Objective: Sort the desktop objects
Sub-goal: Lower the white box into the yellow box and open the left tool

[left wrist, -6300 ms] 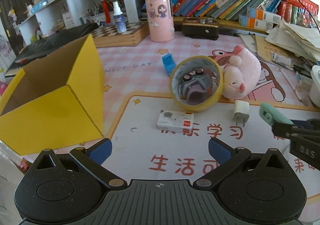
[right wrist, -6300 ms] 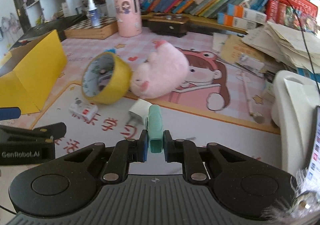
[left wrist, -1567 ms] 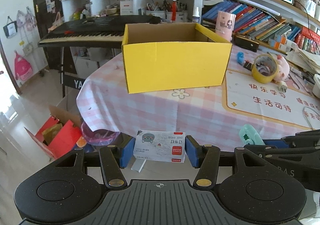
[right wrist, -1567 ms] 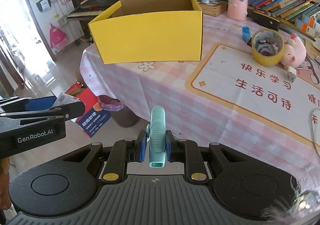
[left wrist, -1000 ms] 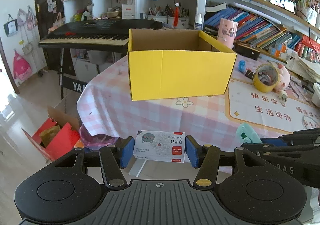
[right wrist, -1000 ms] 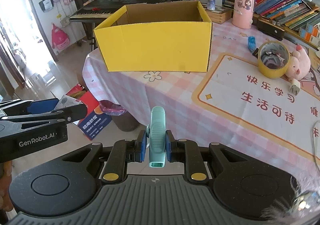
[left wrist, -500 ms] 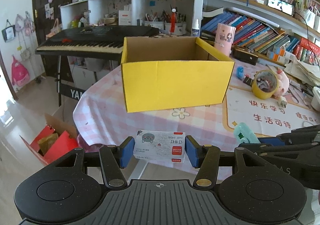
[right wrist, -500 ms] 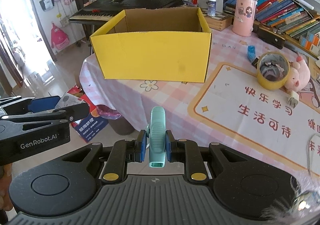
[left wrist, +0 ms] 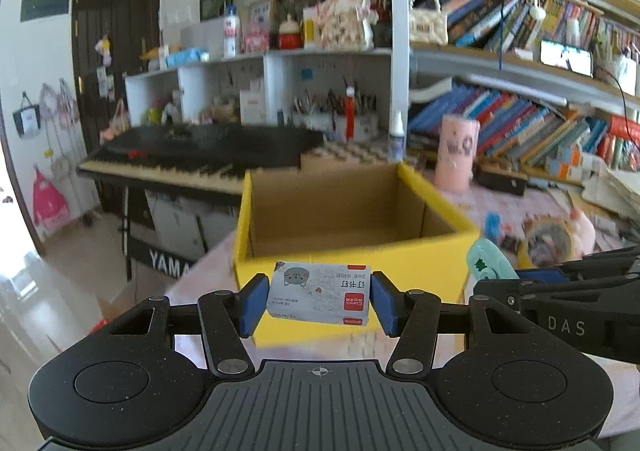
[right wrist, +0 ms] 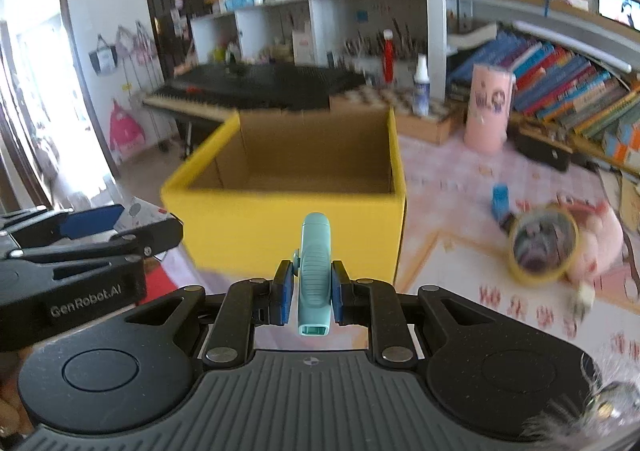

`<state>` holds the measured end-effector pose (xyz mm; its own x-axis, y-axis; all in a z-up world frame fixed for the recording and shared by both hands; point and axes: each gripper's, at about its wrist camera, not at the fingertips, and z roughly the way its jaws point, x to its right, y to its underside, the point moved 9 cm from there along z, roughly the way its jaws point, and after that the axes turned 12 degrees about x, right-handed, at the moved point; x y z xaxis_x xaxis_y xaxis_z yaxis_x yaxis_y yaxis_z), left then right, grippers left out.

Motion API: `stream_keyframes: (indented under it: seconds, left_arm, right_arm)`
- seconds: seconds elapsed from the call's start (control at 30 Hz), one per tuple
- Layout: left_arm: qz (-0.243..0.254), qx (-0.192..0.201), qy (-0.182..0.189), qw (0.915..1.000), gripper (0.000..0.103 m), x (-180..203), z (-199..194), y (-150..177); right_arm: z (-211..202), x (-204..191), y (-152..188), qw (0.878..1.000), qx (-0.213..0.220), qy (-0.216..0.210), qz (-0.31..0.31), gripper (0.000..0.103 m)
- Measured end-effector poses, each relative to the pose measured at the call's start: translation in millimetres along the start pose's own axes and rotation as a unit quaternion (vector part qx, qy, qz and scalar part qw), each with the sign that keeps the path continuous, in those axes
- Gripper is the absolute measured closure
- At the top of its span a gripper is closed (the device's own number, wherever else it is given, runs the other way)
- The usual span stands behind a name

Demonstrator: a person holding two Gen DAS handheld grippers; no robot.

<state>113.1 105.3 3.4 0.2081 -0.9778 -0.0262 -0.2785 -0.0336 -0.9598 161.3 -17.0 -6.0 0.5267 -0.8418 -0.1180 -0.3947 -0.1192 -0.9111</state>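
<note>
The small staple box (left wrist: pixel 320 297), glossy printed card with a cat face and a red label, sits low in the centre of the left wrist view, clamped by its short ends between the blue pads (left wrist: pixel 253 305) of the left gripper (left wrist: pixel 318 303). Held flat and level like that, it looks ready to be dropped straight down. In the right wrist view the right gripper (right wrist: pixel 308 293) is closed on a mint-green plastic tool (right wrist: pixel 315 275), a ribbed, rounded body standing on edge in the lower centre of the frame; what the tool is, I cannot tell.

Just above both held things, in mid-frame, stands the yellow cardboard box (right wrist: pixel 288 227), open-topped, with plain brown corrugated inner walls and what shows of its inside bare. Both grippers appear raised in front of its near wall, probably to clear the rim before release.

At the right edge of the right view, on the pink checked tablecloth (right wrist: pixel 448 171), lie a roll of yellow tape (right wrist: pixel 542 245) and a pink plush toy (right wrist: pixel 600 235), blurred.
</note>
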Motion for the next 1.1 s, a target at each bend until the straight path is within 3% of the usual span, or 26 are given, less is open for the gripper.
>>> stream_keyframes:
  seconds: [0.4, 0.8, 0.93, 1.1]
  left_arm:
    - [-0.009, 0.006, -0.041, 0.9991, 0.049, 3.3, 57.5, -26.7]
    - [-0.008, -0.058, -0.066, 0.9962, 0.049, 4.4, 106.0, -2.4]
    - [-0.02, -0.084, -0.067, 0.994, 0.049, 3.0, 116.3, 8.3]
    - [-0.002, -0.102, -0.07, 0.9923, 0.049, 5.9, 124.9, 17.5]
  right_arm:
    - [56.8, 30.3, -64.3, 0.999, 0.042, -0.027, -0.005, 0.085]
    - [119.9, 39.5, -62.7, 0.998, 0.003, -0.055, -0.023, 0.085]
    - [139.7, 41.6, -59.0, 0.997, -0.021, -0.07, -0.036, 0.085]
    - [165.4, 46.0, -56.2, 0.993, -0.054, -0.09, -0.046, 0.085]
